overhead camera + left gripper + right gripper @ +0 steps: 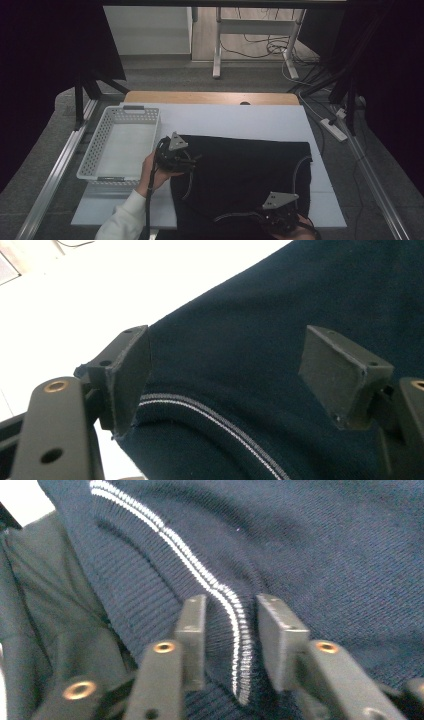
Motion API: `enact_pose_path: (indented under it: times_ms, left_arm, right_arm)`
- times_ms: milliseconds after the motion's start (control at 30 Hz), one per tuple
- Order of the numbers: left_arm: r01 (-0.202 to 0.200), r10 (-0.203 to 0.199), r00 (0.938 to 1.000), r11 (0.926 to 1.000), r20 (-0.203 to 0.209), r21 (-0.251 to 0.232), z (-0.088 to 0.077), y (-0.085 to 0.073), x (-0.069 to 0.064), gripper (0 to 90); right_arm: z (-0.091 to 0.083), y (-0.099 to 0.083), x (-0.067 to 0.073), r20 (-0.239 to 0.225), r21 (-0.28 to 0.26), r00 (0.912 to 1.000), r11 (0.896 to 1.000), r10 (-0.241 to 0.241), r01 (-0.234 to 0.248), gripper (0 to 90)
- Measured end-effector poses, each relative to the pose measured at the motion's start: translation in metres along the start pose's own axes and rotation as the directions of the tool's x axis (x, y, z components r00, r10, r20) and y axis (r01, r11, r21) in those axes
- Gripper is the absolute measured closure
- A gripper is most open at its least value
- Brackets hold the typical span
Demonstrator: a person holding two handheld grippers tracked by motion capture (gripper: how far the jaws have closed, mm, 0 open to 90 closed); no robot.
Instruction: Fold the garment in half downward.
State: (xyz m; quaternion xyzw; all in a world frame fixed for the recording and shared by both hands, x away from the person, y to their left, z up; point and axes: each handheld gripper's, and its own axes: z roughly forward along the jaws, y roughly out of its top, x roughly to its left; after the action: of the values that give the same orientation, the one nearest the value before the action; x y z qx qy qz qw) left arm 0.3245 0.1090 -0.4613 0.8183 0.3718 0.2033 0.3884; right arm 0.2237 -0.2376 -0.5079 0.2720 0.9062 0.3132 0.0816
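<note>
White basket [120,145] beside dark garment [240,170]

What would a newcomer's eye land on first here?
The dark garment spread over the white table, its white-striped ribbed band pinched between the right gripper's jaws at the near edge. Then the left gripper, jaws wide, at the garment's left edge beside the empty white basket.

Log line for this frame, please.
garment: flat on table | left gripper: open over edge | right gripper: shut on ribbed trim
</note>
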Motion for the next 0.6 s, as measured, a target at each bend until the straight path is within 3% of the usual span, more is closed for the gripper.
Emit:
enact_pose_path:
  times_ms: [100,300,400,500,600]
  left_arm:
    - [0.001,-0.001,1.0000,1.0000,-0.002,-0.002,-0.001,0.000,0.001,22.0]
    - [0.010,-0.010,0.9999,0.9999,-0.007,-0.010,-0.003,0.001,0.004,22.0]
    - [0.008,-0.008,0.9999,0.9999,-0.008,-0.008,-0.003,0.001,0.004,22.0]
    - [0.002,-0.002,0.9999,0.9999,-0.011,-0.010,-0.004,0.002,0.002,21.9]
    - [0.004,-0.005,0.9999,0.9999,-0.010,-0.016,-0.004,0.003,0.002,21.9]
  right_arm:
    - [-0.003,-0.002,0.001,-0.004,0.015,0.9999,1.000,-0.013,0.013,76.9]
    - [-0.023,-0.010,0.010,0.001,0.011,0.9988,0.999,-0.049,0.049,78.3]
    - [-0.021,-0.015,0.009,0.003,0.020,0.9989,0.999,-0.046,0.046,77.1]
    - [-0.018,-0.012,0.008,-0.012,-0.007,0.9997,1.000,-0.023,0.023,58.5]
    - [-0.020,-0.007,0.006,-0.025,-0.090,0.9997,0.996,0.006,-0.008,45.4]
